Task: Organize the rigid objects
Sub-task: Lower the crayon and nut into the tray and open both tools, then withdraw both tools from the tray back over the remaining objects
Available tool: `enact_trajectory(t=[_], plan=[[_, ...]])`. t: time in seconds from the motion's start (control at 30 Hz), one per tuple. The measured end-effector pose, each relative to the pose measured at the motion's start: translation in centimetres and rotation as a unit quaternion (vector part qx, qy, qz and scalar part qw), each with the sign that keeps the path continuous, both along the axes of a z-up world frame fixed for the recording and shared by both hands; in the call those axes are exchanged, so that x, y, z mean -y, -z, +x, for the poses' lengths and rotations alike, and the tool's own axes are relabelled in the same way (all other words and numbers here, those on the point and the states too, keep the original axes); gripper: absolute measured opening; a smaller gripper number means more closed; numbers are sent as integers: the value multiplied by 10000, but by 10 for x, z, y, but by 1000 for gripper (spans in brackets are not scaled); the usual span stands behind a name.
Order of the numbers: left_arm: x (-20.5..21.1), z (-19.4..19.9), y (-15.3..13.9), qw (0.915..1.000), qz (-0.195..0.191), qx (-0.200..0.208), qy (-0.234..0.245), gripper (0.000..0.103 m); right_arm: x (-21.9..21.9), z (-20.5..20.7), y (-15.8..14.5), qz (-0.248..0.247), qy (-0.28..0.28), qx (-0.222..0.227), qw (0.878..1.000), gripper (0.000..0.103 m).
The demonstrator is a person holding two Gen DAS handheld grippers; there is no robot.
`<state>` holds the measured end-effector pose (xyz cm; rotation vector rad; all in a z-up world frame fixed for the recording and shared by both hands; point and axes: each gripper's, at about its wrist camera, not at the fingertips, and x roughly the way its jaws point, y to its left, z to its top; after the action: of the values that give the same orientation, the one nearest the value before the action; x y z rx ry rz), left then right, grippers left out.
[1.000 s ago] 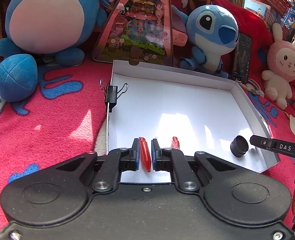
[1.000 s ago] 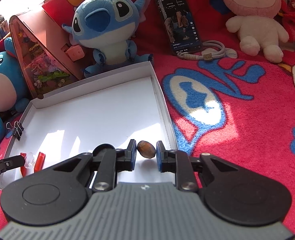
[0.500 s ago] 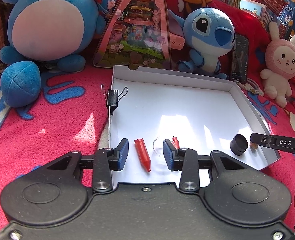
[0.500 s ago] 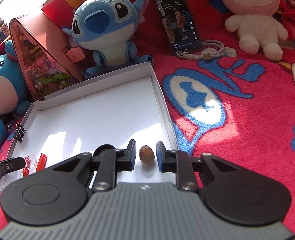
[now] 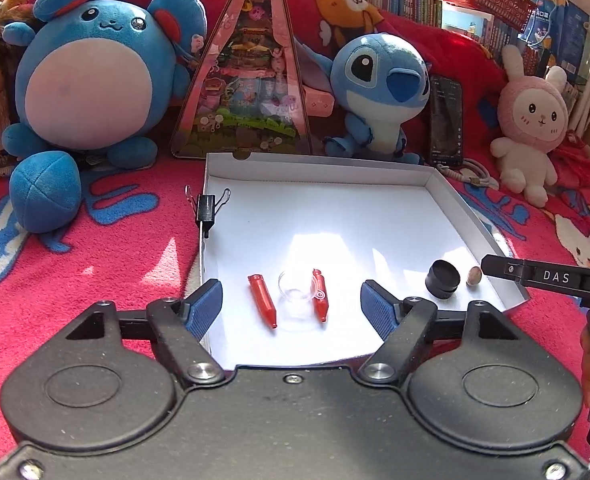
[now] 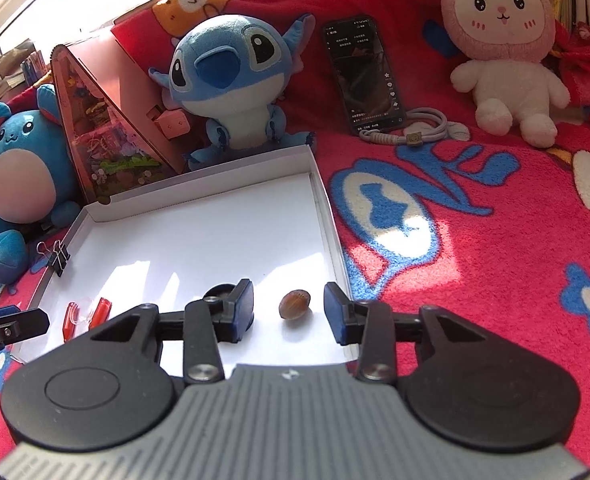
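Red fleece blanket (image 6: 475,248) backdrop; small brown oval nut (image 6: 294,305) lay inside shallow white cardboard tray (image 6: 215,196), lower centre of frame, long axis crosswise between spread right gripper (image 6: 289,308); left gripper (image 5: 291,306) spread wide, empty

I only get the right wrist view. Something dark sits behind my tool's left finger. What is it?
Observer: A short black cylinder, standing upright in the white box, right beside the brown nut.
Operator: Is the left tool holding a red piece?
Observer: No. The left tool is open; the left red piece and right red piece lie loose on the box floor ahead of it.
Operator: Anything between them?
Observer: A small clear dish sits between them.
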<state>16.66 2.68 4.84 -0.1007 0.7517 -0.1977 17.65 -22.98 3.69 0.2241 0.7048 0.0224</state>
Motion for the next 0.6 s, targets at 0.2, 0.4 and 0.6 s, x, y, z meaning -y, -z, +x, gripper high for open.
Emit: enact_trajectory(t=[0.2, 0.4, 0.6], plan=[[8, -20, -8, 9996, 124, 175, 171, 82, -5, -18, -7, -197, -212, 253, 9993, 68], [14, -41, -11, 9988, 162, 309, 350, 85, -18, -40, -14, -582, -535, 571, 9952, 78], [17, -61, -12, 9977, 202, 411, 498, 86, -28, -58, -16, -788, -752, 771, 9911, 85]])
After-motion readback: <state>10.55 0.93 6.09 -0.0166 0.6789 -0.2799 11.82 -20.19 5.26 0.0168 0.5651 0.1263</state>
